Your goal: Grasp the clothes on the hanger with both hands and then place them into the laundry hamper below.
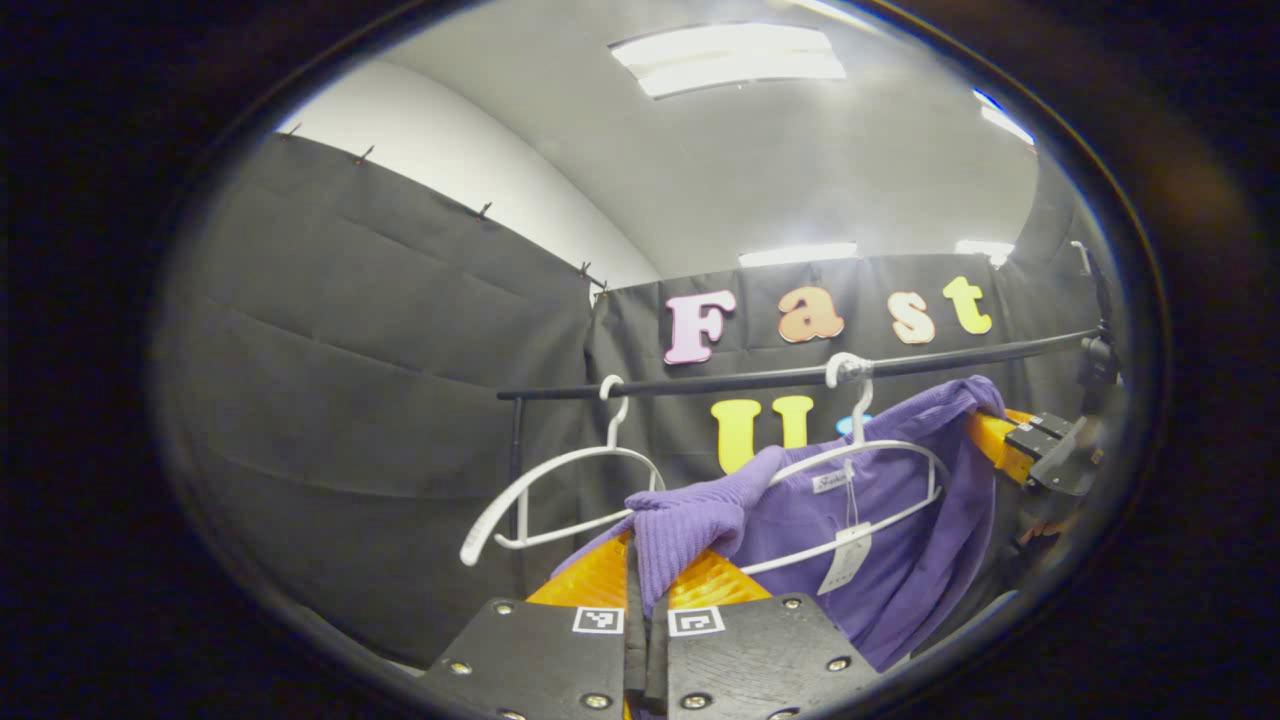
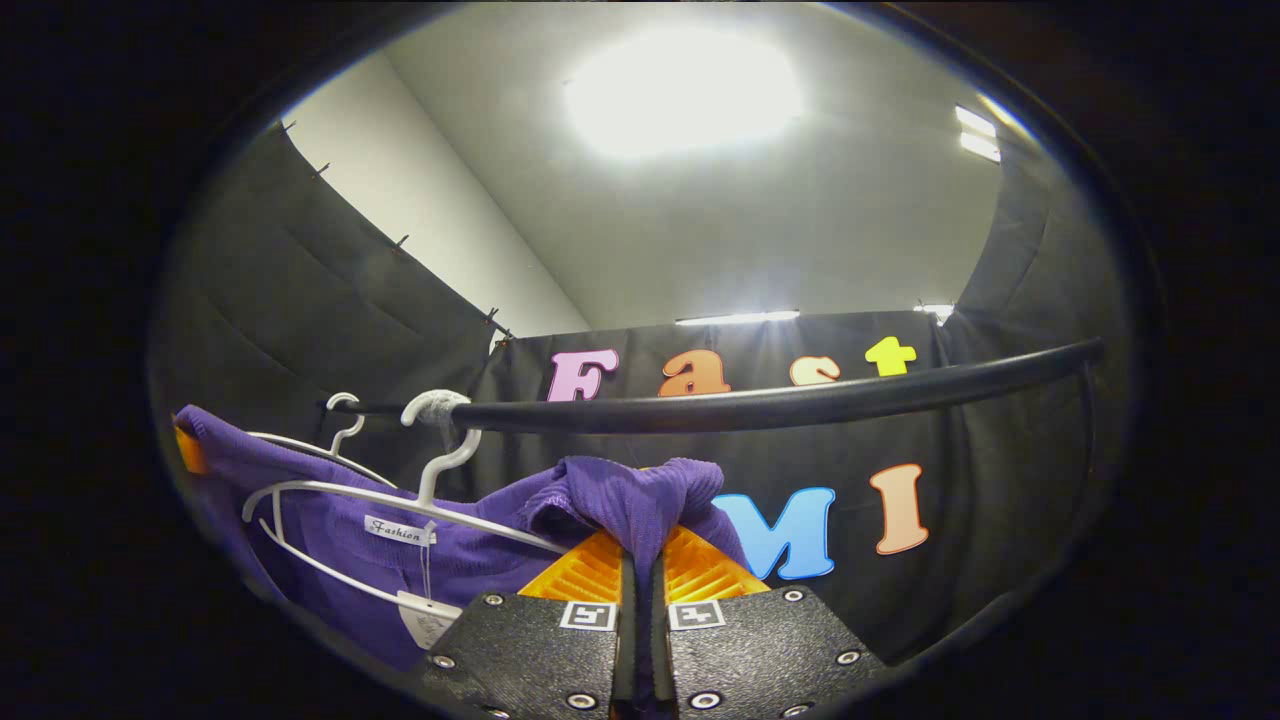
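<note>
Fingers of the left hand-held gripper (image 1: 648, 600) pinch one shoulder of the purple sweater (image 1: 880, 530); the right hand-held gripper (image 2: 640, 590) clamps the other. Gripping both shoulders lets the garment lift clear of its white hanger (image 2: 400, 500), which hooks over the black rail (image 2: 800, 400).
</note>
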The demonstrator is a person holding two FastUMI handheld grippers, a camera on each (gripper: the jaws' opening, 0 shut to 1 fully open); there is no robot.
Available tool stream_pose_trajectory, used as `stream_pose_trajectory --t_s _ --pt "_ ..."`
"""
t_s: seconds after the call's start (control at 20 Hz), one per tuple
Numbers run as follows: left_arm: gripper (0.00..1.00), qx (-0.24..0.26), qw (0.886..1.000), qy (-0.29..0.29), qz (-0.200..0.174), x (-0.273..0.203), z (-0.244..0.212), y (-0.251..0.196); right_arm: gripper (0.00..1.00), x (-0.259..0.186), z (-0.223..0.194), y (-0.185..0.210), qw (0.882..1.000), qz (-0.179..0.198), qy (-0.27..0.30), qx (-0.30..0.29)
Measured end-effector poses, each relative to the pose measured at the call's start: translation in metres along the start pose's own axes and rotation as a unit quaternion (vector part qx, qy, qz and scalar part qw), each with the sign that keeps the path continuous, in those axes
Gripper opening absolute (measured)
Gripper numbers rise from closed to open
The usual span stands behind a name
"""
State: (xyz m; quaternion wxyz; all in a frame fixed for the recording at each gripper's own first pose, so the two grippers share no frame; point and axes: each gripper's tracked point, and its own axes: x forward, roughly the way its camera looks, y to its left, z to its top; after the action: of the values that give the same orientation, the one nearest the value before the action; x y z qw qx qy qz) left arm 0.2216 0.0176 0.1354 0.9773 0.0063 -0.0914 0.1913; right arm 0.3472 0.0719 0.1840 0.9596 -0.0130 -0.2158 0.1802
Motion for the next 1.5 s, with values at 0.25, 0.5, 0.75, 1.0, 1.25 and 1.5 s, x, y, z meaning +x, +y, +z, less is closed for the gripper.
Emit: stream_pose_trajectory --t_s 0.25,0.5,0.75,1.0,1.25,1.5 --pt "0.05 0.044 0.999 -0.005 0.023 0.019 0.019 0.034 0.05 0.009 -0.010 -0.024 1.000 -0.019 0.012 0.003" --pt "0.05 0.073 0.997 -0.004 0.040 0.043 0.017 0.056 0.05 0.013 -0.034 -0.044 0.999 -0.036 0.029 0.002" --pt "0.05 0.078 0.996 0.008 0.039 0.067 -0.006 0.059 0.05 0.019 -0.056 -0.058 0.998 -0.050 0.046 -0.008" --pt "0.01 0.074 0.997 0.014 0.015 0.085 -0.023 0.050 0.05 0.029 -0.087 -0.072 0.994 -0.078 0.070 -0.003" --pt "0.01 0.055 0.998 0.042 -0.003 0.099 -0.052 0.042 0.05 0.035 -0.121 -0.072 0.991 -0.081 0.105 0.012" --pt "0.06 0.035 0.997 0.067 -0.018 0.094 -0.081 0.040 0.05 0.027 -0.175 -0.072 0.981 -0.079 0.171 0.036"
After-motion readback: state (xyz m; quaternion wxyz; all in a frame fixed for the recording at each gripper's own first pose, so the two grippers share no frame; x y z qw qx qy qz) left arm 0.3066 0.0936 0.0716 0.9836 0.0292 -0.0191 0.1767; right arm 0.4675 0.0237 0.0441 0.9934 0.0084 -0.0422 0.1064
